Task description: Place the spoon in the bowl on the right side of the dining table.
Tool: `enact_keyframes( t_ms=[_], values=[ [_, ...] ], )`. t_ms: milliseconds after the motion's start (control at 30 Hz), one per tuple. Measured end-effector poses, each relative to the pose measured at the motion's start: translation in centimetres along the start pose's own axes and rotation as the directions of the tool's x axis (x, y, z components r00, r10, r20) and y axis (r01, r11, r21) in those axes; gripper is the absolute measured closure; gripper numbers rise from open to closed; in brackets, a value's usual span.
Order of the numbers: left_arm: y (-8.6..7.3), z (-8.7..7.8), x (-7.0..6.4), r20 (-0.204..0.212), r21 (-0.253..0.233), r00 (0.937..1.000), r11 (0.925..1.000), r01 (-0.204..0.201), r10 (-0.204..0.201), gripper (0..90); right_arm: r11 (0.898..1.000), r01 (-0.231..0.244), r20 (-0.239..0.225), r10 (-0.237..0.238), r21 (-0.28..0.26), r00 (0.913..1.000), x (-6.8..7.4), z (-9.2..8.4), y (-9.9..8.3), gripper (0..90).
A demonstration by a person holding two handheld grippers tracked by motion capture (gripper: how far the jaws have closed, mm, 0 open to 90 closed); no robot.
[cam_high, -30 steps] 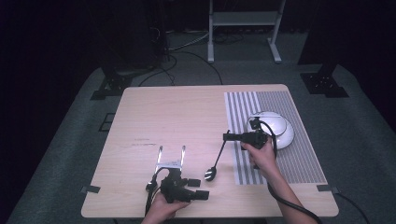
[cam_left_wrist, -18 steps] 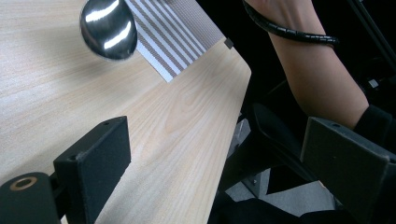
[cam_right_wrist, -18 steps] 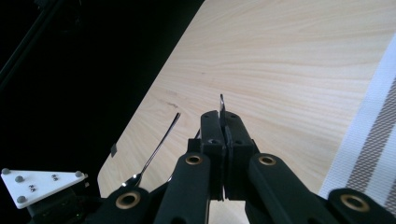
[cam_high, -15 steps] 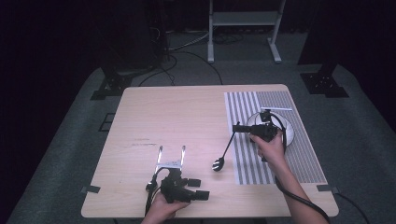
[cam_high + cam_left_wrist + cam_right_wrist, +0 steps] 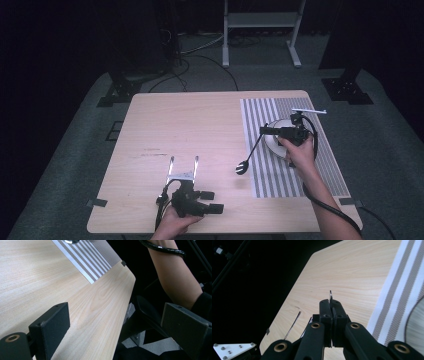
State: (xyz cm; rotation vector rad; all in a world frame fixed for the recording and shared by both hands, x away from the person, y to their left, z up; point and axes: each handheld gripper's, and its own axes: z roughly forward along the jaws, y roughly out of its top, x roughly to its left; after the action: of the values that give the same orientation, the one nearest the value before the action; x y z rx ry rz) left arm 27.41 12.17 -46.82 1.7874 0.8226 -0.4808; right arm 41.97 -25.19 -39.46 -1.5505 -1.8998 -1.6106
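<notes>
My right gripper is shut on the thin end of a long dark spoon, which hangs down and to the left with its bowl just above the wood beside the striped mat. In the right gripper view the jaws are pressed together with the metal handle tip sticking out between them. A white plate lies on the mat behind the right hand. My left gripper rests near the table's front edge, jaws pointing right. In its own view the left gripper stands wide open and empty.
The light wooden table has a grey-and-white striped mat on its right part. The person's right forearm reaches over the table's front right corner. Dark floor, stands and cables lie beyond the far edge.
The right gripper has carried the spoon to the right and upward, towards the plate, and the spoon's bowl followed across the wood. The left gripper has stayed in place.
</notes>
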Motion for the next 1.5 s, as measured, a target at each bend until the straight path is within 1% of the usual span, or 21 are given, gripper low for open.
enact_keyframes(
  t_ms=[200,533,733,967,1267,1433,1500],
  values=[
    [0.0,0.0,0.1,-0.004,-0.002,1.0000,1.0000,0.006,-0.006,6.9,0.999,-0.021,0.014,0.021,-0.031,0.9997,-0.5,-1.2,0.7,88.6],
    [0.0,0.0,0.2,-0.006,-0.005,1.0000,1.0000,0.004,-0.004,7.0,0.997,-0.036,0.039,0.039,-0.074,0.9985,-1.2,-2.9,1.5,88.5],
    [0.0,0.0,0.2,-0.004,-0.005,1.0000,1.0000,0.005,-0.005,6.9,0.993,-0.045,0.061,0.052,-0.106,0.9968,-1.7,-4.2,2.0,88.5],
    [0.0,0.0,0.2,-0.004,-0.006,1.0000,1.0000,0.008,-0.008,6.9,0.985,-0.084,0.060,0.094,-0.153,0.9937,-2.6,-5.6,2.1,88.5],
    [-0.1,0.1,0.3,-0.006,-0.005,0.9999,0.9999,0.011,-0.011,6.9,0.976,-0.102,0.093,0.122,-0.193,0.9882,-3.6,-7.2,2.8,88.4],
    [-0.1,0.1,0.3,-0.003,-0.003,0.9999,0.9999,0.010,-0.010,6.9,0.971,-0.116,0.119,0.143,-0.211,0.9826,-4.1,-8.0,3.2,88.4],
    [-0.1,0.2,0.3,-0.002,-0.004,0.9999,0.9999,0.012,-0.012,6.9,0.967,-0.122,0.124,0.153,-0.225,0.9805,-4.4,-8.4,3.2,88.4]
  ],
)
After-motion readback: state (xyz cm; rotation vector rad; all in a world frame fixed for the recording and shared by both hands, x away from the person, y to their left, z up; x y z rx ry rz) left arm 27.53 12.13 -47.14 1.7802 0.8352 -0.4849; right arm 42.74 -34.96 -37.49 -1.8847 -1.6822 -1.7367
